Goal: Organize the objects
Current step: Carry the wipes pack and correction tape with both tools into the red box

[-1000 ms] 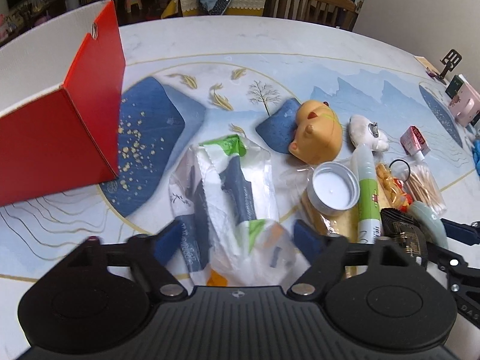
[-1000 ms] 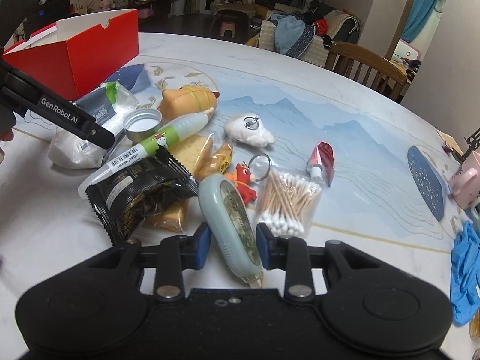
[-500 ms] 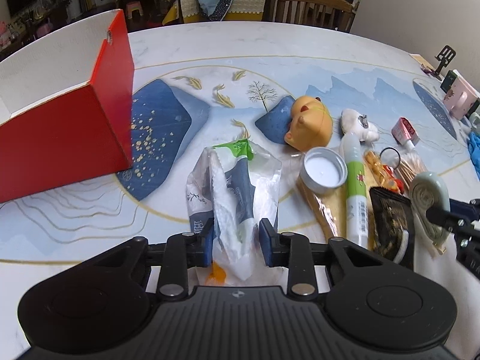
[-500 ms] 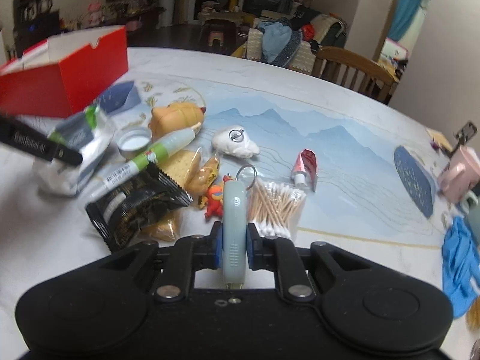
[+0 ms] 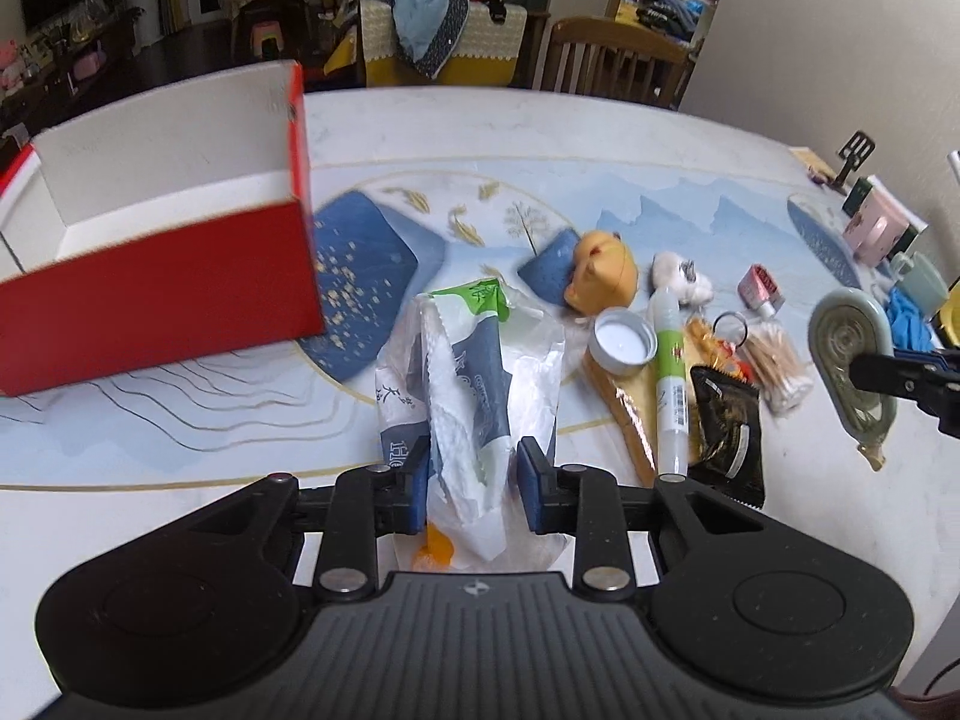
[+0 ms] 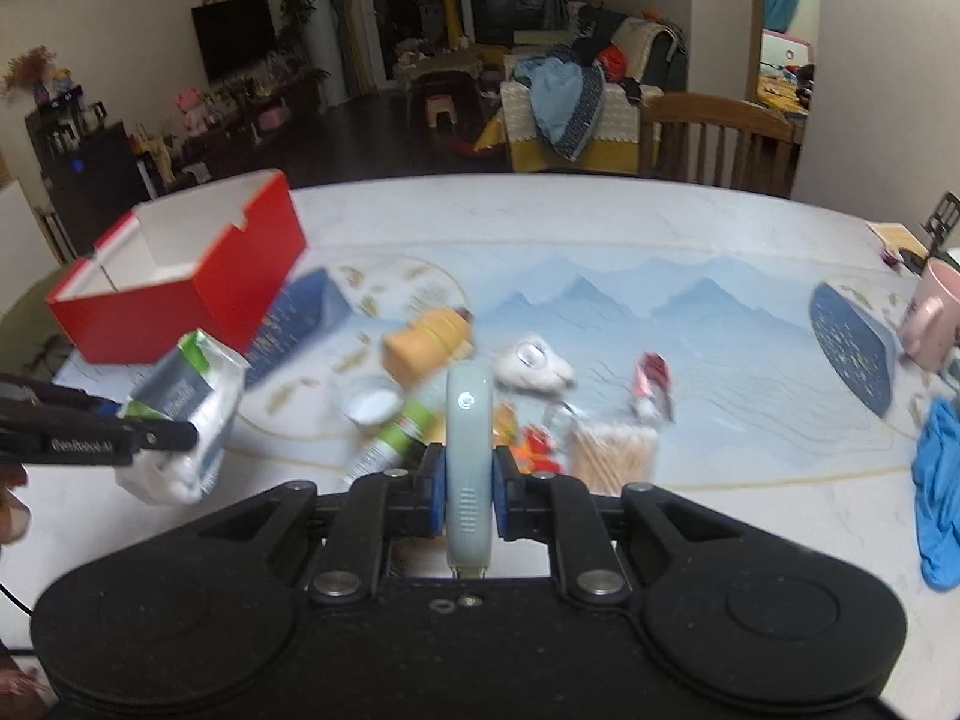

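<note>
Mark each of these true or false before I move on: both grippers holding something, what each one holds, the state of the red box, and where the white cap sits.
1. Both grippers are shut on an item. True: the left gripper clamps the tissue pack, the right gripper clamps the pale green dispenser.
2. The right gripper holds the cotton swabs. False: the cotton swabs lie on the table.
3. The red box is open on top. True.
4. The tissue pack is already inside the red box. False: it is in the left gripper, outside the box.
5. The white cap lies beside the orange toy. True.
</note>
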### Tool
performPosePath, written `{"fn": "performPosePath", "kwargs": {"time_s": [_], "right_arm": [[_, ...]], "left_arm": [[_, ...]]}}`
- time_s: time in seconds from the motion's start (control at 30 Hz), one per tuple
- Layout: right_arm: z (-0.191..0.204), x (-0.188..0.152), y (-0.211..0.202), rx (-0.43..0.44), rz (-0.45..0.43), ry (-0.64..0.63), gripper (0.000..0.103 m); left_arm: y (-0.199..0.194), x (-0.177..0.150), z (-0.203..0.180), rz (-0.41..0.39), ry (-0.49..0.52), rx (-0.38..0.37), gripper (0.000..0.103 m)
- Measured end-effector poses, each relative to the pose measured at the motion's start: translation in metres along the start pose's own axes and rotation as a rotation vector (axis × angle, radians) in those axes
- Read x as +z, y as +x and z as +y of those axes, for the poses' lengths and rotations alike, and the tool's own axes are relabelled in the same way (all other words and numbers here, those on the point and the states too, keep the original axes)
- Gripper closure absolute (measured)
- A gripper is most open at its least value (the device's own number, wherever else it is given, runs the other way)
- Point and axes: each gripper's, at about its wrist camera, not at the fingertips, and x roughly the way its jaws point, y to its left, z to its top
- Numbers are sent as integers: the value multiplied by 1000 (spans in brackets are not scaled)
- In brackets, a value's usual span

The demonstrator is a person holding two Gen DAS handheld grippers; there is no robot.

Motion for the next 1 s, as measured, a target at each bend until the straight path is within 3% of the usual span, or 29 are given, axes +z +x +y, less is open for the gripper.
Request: {"fn": "performPosePath", "kwargs": {"time_s": [0.43, 1.0], "right_arm": [[93, 68, 8, 142, -47, -63, 88], [209, 147, 83, 222, -27, -142, 88]], "left_arm": [[-51, 29, 68, -84, -48, -21, 75], [-57, 75, 186, -89, -80, 59, 75]]}}
